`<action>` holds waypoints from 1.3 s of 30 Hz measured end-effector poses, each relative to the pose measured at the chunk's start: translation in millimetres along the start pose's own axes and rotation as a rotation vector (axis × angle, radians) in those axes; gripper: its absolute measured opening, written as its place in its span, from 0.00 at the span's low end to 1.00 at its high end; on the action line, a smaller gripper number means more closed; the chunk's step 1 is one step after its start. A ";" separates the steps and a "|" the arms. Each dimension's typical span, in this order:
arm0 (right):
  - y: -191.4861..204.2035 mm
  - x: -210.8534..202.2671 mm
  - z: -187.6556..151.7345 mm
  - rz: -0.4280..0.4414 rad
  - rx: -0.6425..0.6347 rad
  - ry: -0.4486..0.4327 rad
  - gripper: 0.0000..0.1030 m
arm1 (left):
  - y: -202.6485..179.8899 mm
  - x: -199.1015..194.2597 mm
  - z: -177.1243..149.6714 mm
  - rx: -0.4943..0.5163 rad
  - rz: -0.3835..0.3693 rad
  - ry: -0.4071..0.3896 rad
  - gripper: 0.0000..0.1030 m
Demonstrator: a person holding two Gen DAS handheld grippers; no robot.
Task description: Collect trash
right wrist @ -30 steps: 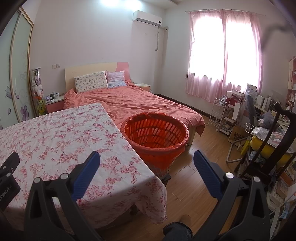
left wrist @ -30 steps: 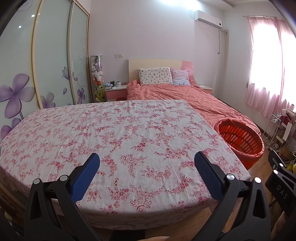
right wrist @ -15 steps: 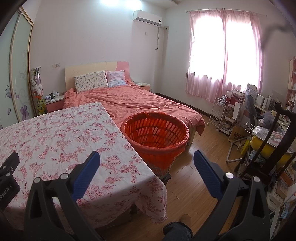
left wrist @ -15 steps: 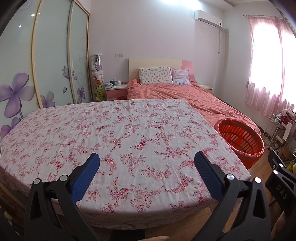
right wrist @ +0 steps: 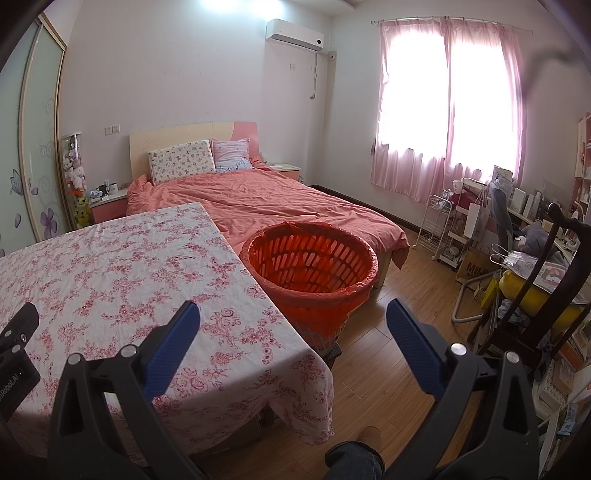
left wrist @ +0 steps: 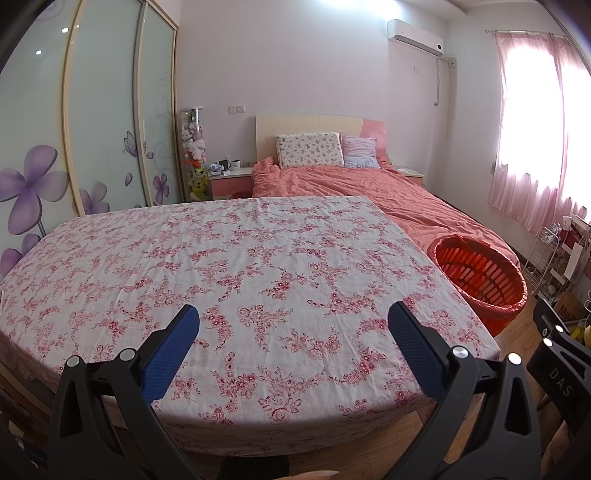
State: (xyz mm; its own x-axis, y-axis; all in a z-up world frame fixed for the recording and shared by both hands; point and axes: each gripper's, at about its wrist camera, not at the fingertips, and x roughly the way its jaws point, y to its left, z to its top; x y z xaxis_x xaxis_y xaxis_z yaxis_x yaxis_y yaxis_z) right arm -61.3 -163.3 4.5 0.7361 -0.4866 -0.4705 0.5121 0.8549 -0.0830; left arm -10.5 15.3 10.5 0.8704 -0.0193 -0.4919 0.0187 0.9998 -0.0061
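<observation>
A home bedroom: a made bed (right wrist: 266, 201) with pillows (right wrist: 181, 161), pink curtains (right wrist: 447, 110), a wardrobe (left wrist: 92, 118) with flowered sliding doors, and a wall air conditioner (right wrist: 294, 35).

A: How is the room lit?
B: Daylight is admitted through the pink curtains (right wrist: 443, 110), where the window is blown out to white; a ceiling lamp glare (left wrist: 354, 5) is seen at the top edge.

A: What image defects are noted?
B: Strong fisheye bending is shown at the wardrobe doors (left wrist: 103, 110). Corners are vignetted black. A dark smear (right wrist: 546, 59) is recorded on the right lens. Focus is kept sharp throughout.
</observation>
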 end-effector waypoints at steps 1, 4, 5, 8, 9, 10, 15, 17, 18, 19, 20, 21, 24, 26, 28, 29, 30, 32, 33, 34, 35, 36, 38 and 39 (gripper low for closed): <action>-0.1 0.1 0.1 -0.001 0.000 -0.001 0.96 | 0.1 0.0 0.0 0.000 0.001 0.000 0.98; -0.1 0.1 0.3 -0.001 0.000 -0.001 0.96 | -0.3 -0.1 0.0 0.000 0.000 0.000 0.98; 0.2 0.0 0.2 -0.001 -0.001 -0.001 0.96 | 0.1 0.0 0.0 0.001 0.000 0.000 0.98; -0.2 0.1 0.3 0.000 0.000 0.000 0.96 | -0.1 0.0 0.0 0.000 0.001 0.000 0.98; -0.2 0.1 0.4 0.000 0.000 0.000 0.96 | -0.2 0.0 0.0 0.000 0.001 0.000 0.98; -0.2 0.2 0.5 0.000 0.000 -0.001 0.96 | -0.3 -0.1 -0.1 0.000 0.001 0.000 0.98; -0.2 0.3 0.6 0.000 0.000 0.000 0.96 | 0.0 0.0 0.1 0.000 0.000 0.001 0.98; -0.2 0.3 0.7 0.000 0.000 0.001 0.96 | -0.4 -0.1 0.1 0.001 0.002 0.002 0.98; -0.3 0.3 0.8 0.001 0.000 0.001 0.96 | -0.4 0.1 -0.7 0.002 0.001 0.003 0.98; -0.1 0.1 0.8 0.001 0.000 0.000 0.96 | -0.3 0.1 -0.7 0.002 0.001 0.003 0.98; -0.2 0.2 0.9 0.000 0.000 0.000 0.96 | -0.2 0.1 -0.6 0.002 0.001 0.003 0.98; -0.3 0.2 1.0 0.000 0.000 0.001 0.96 | -0.3 0.0 -0.6 0.002 0.001 0.003 0.98; -0.2 0.6 0.0 0.001 -0.001 0.000 0.96 | -0.5 0.0 -0.8 0.001 0.002 0.002 0.98; -0.3 0.7 0.2 0.001 0.000 0.001 0.96 | -0.9 0.2 -1.6 0.002 0.002 0.002 0.98; -0.3 0.7 0.2 0.000 0.000 0.001 0.96 | -0.9 0.1 -1.5 0.001 0.001 0.003 0.98; -0.4 0.7 0.2 0.001 0.001 0.001 0.96 | -0.9 0.1 -1.4 0.001 0.002 0.002 0.98; -0.4 0.7 0.3 0.001 0.001 0.001 0.96 | -1.0 0.0 -1.5 0.002 0.002 0.002 0.98; -0.1 0.4 0.2 0.001 0.000 0.000 0.96 | -0.8 0.0 -1.8 0.002 0.003 0.001 0.98; -0.3 0.6 0.2 0.001 0.000 0.000 0.96 | -0.9 -0.2 -2.4 0.002 0.003 0.001 0.98; -0.5 0.7 0.4 0.001 0.000 0.001 0.96 | -1.0 -0.4 -2.8 0.002 0.002 0.001 0.98; -0.5 0.7 0.4 0.001 0.000 0.001 0.96 | -1.2 -0.6 -3.0 0.002 0.002 0.002 0.98; -0.4 0.6 0.4 0.001 0.000 0.001 0.96 | -1.3 -0.6 -3.0 0.002 0.004 0.002 0.98; -0.4 0.7 0.5 0.001 0.000 0.001 0.96 | -0.5 -0.4 -2.4 0.001 0.005 0.000 0.98; -0.4 0.7 0.5 0.001 0.000 0.001 0.96 | -0.5 -0.6 -2.7 0.000 0.004 0.001 0.98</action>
State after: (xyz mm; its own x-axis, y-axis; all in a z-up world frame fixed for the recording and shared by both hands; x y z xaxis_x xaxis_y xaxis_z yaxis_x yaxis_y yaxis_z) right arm -60.8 -164.0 4.7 0.7360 -0.4857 -0.4716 0.5116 0.8553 -0.0823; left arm -12.4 14.9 8.5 0.8702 -0.0150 -0.4924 0.0151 0.9999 -0.0037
